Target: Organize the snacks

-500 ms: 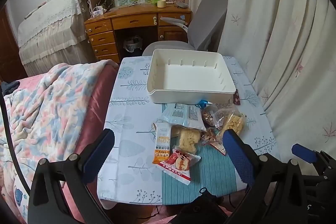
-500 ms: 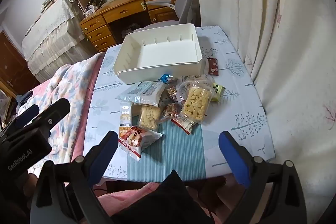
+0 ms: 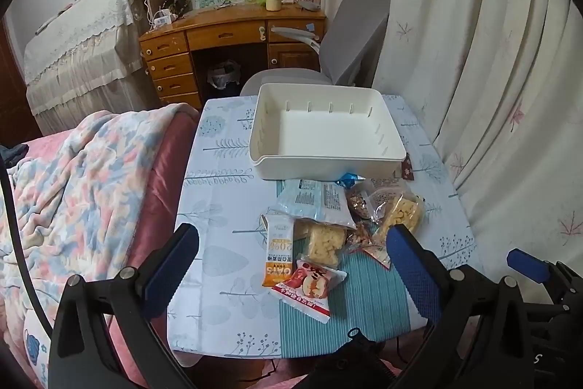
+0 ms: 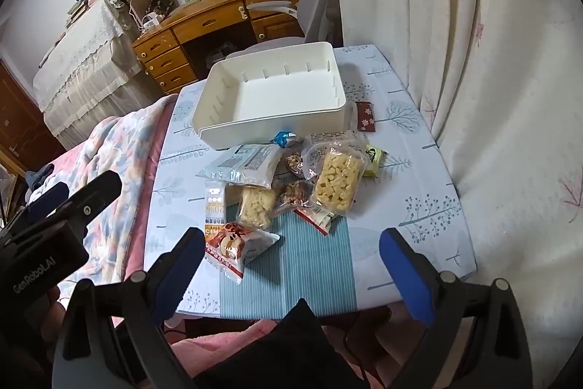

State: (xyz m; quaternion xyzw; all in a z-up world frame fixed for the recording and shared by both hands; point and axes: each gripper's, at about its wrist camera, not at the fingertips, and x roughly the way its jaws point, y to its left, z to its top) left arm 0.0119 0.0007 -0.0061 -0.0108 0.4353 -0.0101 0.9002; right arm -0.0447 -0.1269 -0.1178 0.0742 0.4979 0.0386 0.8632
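**Snack pile on the table, both grippers spread and holding nothing**

Left gripper (image 3: pixel 291 265): jaws spread wide, nothing between the pads, hanging above the near edge of the table (image 3: pixel 226 192) and tilted downward. Right gripper (image 4: pixel 291 265): jaws also released wide, holding nothing, over the near table edge.

White bin (image 3: pixel 393 148): sits at the far end of the table, no snacks inside, slotted inner walls showing.

Snacks lie in a loose heap just in front of the bin, on the patterned cloth and a teal striped mat (image 4: pixel 313 265):
- orange oat bar (image 3: pixel 278 254), lying flat, near side of the heap
- red-and-white packet (image 3: pixel 309 285) overlapping the bar's near end
- pale blue pouch (image 3: pixel 313 201) nearest the bin
- clear bag of yellow puffs (image 4: pixel 337 185), right side of the heap
- small dark red sachet (image 4: pixel 365 116) beside the bin's right corner, apart from the heap
- small yellow-green packet (image 4: pixel 374 160) just right of the puffs

A flowered blanket (image 3: pixel 73 192) lies left of the table.
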